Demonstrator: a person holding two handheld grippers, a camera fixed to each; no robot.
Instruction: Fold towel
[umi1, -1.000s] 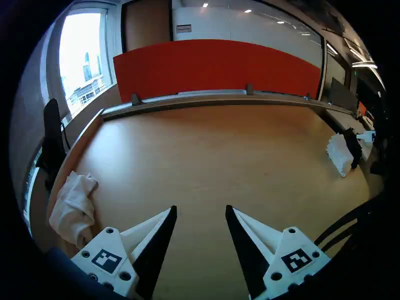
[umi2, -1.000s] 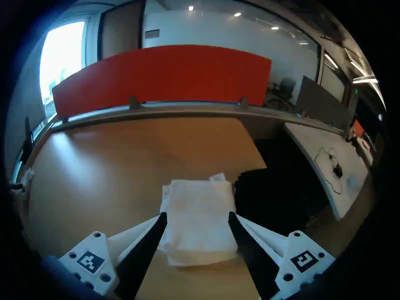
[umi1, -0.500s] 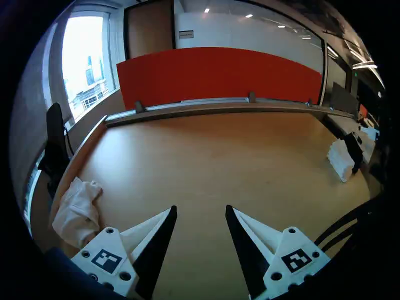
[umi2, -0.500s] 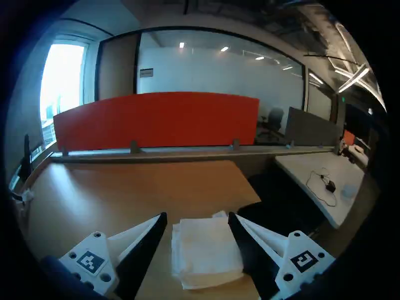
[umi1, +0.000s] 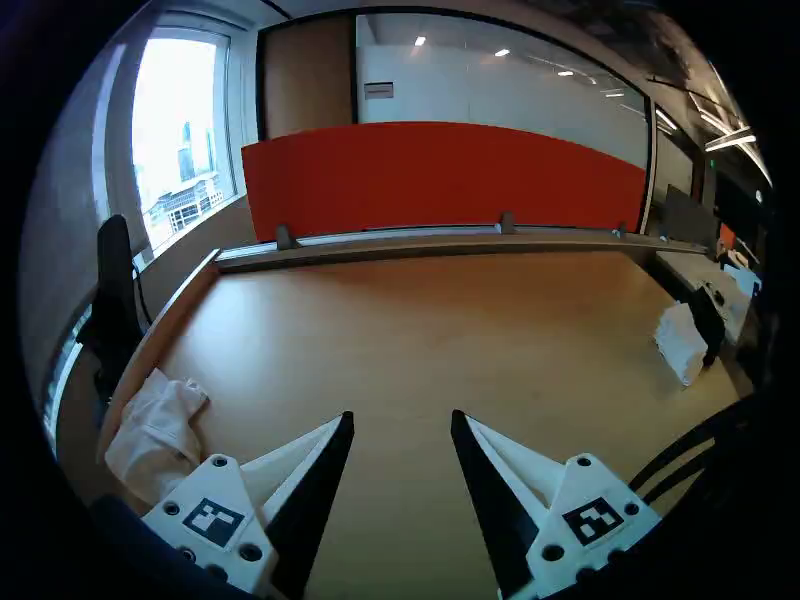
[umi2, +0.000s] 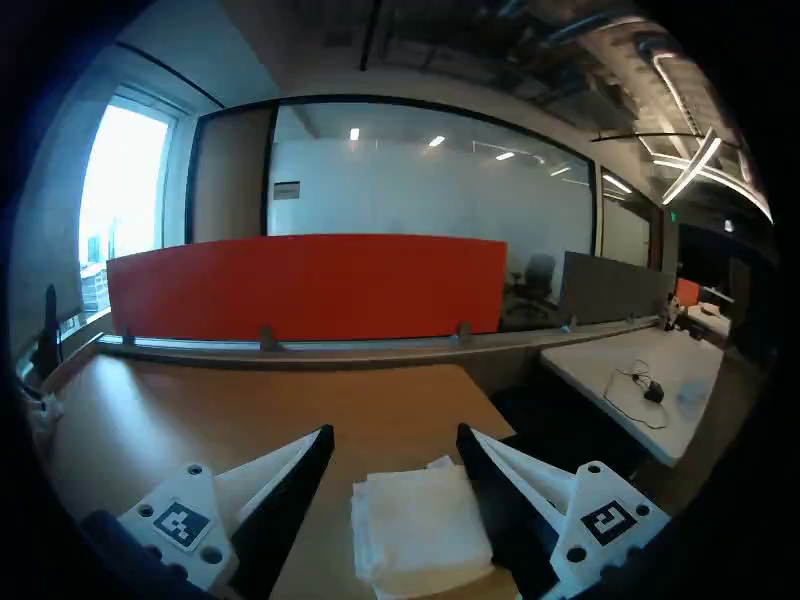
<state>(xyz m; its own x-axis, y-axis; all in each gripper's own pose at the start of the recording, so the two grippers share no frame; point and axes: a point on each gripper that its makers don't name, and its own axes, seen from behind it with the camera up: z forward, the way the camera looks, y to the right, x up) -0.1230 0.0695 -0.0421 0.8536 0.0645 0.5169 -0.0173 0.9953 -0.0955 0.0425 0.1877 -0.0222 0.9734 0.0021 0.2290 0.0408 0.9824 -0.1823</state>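
Found folded towels (umi2: 420, 530) stacked at the right edge of the bench (umi2: 200, 420), just ahead of the right gripper (umi2: 395, 445), jaws apart and empty. Judged the crumpled towel (umi1: 155, 435) at the left edge not yet folded; left gripper (umi1: 400, 430) likewise spread, holding nothing.

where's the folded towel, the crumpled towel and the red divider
folded towel (umi2: 425, 530), right gripper view, middle of its top layer
crumpled towel (umi1: 152, 438), left gripper view, centre of the bunched cloth
red divider (umi1: 440, 180), left gripper view, middle of its front face
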